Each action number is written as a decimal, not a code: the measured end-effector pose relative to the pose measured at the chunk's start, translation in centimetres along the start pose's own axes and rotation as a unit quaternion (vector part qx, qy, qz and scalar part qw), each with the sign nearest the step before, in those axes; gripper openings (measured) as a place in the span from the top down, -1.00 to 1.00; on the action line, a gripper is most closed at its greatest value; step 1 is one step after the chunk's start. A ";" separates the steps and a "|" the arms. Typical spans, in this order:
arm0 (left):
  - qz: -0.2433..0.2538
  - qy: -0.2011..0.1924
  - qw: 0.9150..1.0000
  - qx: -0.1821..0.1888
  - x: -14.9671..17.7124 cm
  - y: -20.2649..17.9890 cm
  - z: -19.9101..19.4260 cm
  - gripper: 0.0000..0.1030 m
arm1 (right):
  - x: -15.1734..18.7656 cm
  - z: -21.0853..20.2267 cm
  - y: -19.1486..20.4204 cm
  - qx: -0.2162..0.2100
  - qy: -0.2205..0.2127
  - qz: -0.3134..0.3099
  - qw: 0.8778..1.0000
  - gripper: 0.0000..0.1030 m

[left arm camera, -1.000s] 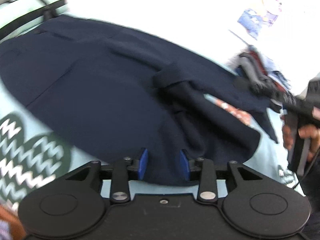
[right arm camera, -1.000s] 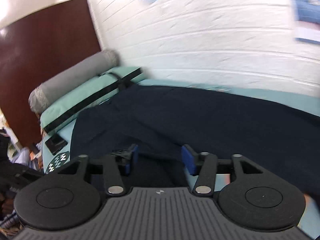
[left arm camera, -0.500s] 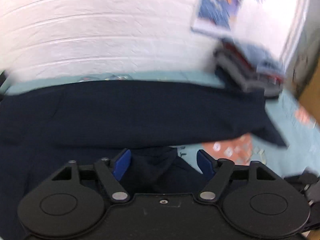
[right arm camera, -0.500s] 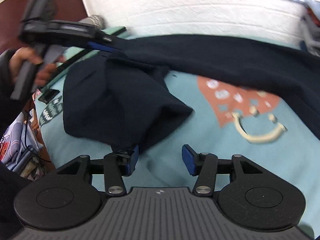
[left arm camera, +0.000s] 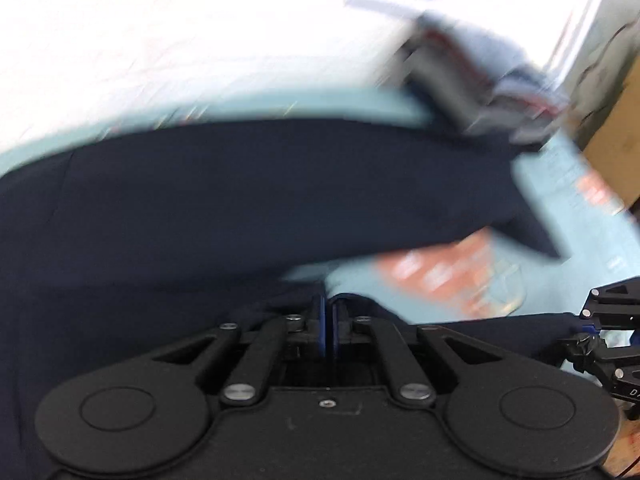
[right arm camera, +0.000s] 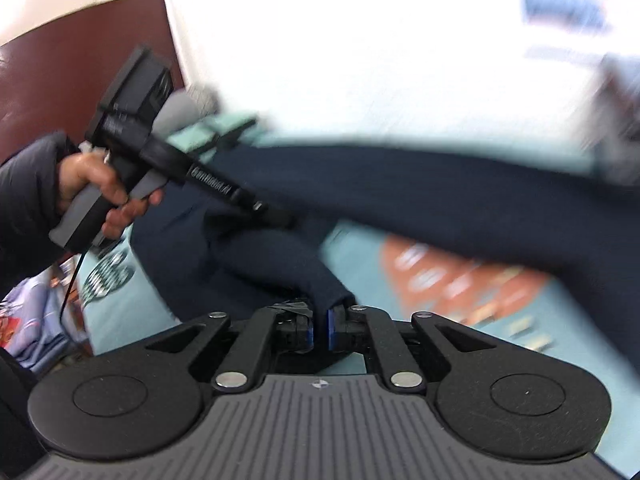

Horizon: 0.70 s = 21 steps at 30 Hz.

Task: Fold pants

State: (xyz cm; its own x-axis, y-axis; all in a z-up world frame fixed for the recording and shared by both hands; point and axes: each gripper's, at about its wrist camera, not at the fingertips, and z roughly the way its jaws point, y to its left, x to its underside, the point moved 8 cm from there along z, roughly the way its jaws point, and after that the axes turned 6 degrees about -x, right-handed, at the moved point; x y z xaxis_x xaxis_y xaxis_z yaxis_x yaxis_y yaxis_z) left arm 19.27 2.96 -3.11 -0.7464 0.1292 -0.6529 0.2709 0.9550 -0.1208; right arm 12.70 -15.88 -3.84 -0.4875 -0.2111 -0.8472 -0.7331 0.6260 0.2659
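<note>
left claw (left arm camera: 328, 330): jaws just drawn together, pinching a fold of the navy pants (left arm camera: 256, 200), likely to lift a leg over | right claw (right arm camera: 319, 330): jaws just closed, clamped on the leg's hem end | pants: dark, soft, sprawled across the teal bedsheet (right arm camera: 580, 320), near leg bunched, far leg stretched along the wall

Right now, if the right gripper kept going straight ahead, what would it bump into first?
The pants. The right gripper is already shut on a dark fold, and more of the same cloth lies right ahead. Past it is the bed sheet, though blur makes depth hard to judge.
</note>
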 end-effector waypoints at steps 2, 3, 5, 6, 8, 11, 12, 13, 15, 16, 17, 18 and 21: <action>0.010 -0.048 0.998 0.028 -2.1 -2.4 -1.9 -0.28 | -1.7 -4.0 0.9 0.013 -0.031 -0.027 0.999 0.83; 0.015 -0.071 0.997 0.040 -3.0 -3.5 -2.6 -0.28 | -2.3 -6.0 2.0 0.016 -0.043 -0.047 0.998 0.82; 0.021 -0.112 0.992 0.058 -4.4 -5.5 -3.6 -0.65 | -2.6 -9.1 4.4 0.009 -0.055 -0.094 0.994 0.77; 0.021 -0.123 0.991 0.057 -4.7 -6.1 -3.6 -0.92 | -2.2 -9.9 5.4 -0.008 -0.049 -0.104 0.993 0.52; 0.025 -0.131 0.990 0.038 -4.7 -6.6 -2.9 -1.00 | -0.5 -10.3 6.6 -0.064 -0.010 -0.089 0.994 0.23; 0.023 -0.104 0.994 0.023 -3.2 -6.2 -1.9 -1.00 | 2.0 -9.6 5.9 -0.053 0.038 -0.074 0.995 0.15; 0.016 -0.096 0.995 0.023 -2.6 -5.6 -2.0 -1.00 | 2.4 -9.3 5.3 -0.034 0.043 -0.072 0.996 0.13; 0.010 -0.091 0.996 0.021 -1.6 -4.9 -2.4 -1.00 | 2.6 -9.1 4.5 -0.023 0.043 -0.063 0.997 0.12; 0.003 -0.087 0.996 0.003 0.1 -3.3 -3.5 -1.00 | 2.6 -8.8 2.5 -0.010 0.035 -0.023 0.999 -0.01; -0.001 -0.086 0.996 -0.009 1.0 -2.5 -4.0 -1.00 | 2.4 -8.5 1.6 0.002 0.029 -0.008 1.000 -0.05; -0.003 -0.081 0.996 -0.021 2.1 -1.5 -4.7 -1.00 | 2.3 -8.4 0.7 0.014 0.022 0.003 1.000 -0.15; -0.006 -0.074 0.997 -0.031 3.0 -0.8 -5.0 -1.00 | 2.2 -8.0 0.0 0.029 0.018 0.015 0.999 -0.18; -0.028 -0.039 0.997 -0.059 6.4 1.9 -5.5 -1.00 | 2.4 -6.9 -2.8 0.085 0.023 0.041 0.995 -0.36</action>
State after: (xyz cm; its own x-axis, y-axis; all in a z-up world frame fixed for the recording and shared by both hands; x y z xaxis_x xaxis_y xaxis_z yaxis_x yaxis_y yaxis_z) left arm 11.65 7.03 -3.38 -0.7076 0.0575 -0.7042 0.1534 0.9854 -0.0737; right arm 10.29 -23.34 -3.46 -0.5662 -0.1852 -0.8032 -0.6011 0.7595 0.2486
